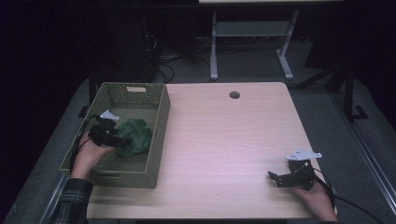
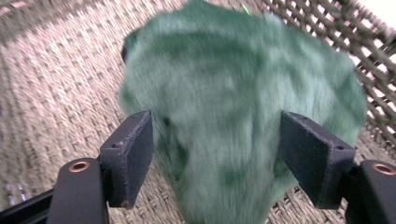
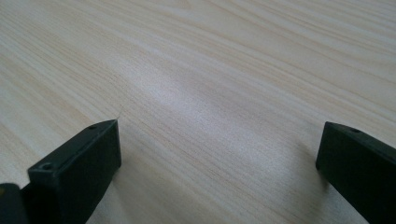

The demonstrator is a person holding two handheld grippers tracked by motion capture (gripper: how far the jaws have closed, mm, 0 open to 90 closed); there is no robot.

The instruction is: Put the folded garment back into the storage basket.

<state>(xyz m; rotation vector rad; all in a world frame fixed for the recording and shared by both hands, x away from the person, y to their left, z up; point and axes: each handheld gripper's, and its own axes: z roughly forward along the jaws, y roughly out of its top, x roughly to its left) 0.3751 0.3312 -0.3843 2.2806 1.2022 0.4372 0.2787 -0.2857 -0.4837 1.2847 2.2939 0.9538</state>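
A green fuzzy cloth point(image 1: 135, 136) lies bunched inside a woven olive basket point(image 1: 160, 135) at the table's left. My left gripper point(image 1: 120, 141) reaches into the basket from the person's side, right against the cloth. In the left gripper view the cloth point(image 2: 233, 93) sits between the two black jaws, which stand wide apart, so that my left gripper point(image 2: 217, 140) is open around it. My right gripper point(image 1: 275, 178) rests low over the bare wooden table point(image 1: 224, 140) near the front right corner. It is open point(image 3: 219, 135), with only tabletop between its jaws.
The basket's woven floor point(image 2: 56, 84) and side wall point(image 2: 355, 42) surround the cloth closely. A round cable hole point(image 1: 234, 95) marks the table's far edge. Beyond the table stand desk legs point(image 1: 214, 51) and cables on a dark floor.
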